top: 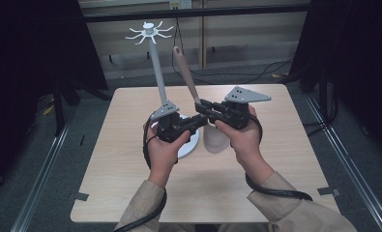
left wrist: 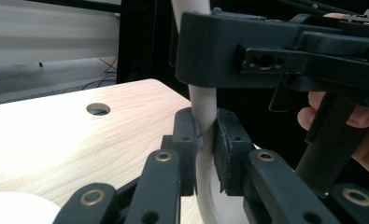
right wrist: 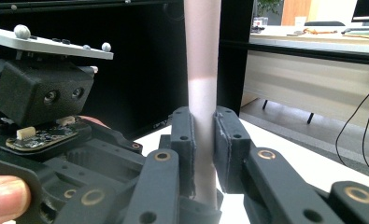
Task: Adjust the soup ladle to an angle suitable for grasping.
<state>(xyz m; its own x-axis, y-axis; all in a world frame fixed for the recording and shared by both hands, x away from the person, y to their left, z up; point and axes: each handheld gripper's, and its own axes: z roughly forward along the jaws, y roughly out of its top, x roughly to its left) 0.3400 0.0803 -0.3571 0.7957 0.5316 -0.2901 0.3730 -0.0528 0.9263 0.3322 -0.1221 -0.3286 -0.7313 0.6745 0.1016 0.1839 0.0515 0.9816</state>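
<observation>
Held upright over the middle of the table [top: 130, 159]: a spatula [top: 186, 77], pale blade low, brown handle slanting up and far. Left gripper [left wrist: 204, 154] fingers [left wrist: 184, 144] pinching its pale neck; right gripper [right wrist: 203, 149] fingers pinching the handle just above. Farther left, a white stand [top: 154, 58] with hooks.

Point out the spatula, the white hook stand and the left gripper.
spatula [top: 185, 75], high view, on its upright handle.
white hook stand [top: 157, 67], high view, on its pole.
left gripper [left wrist: 205, 142], left gripper view, between its fingertips.
</observation>
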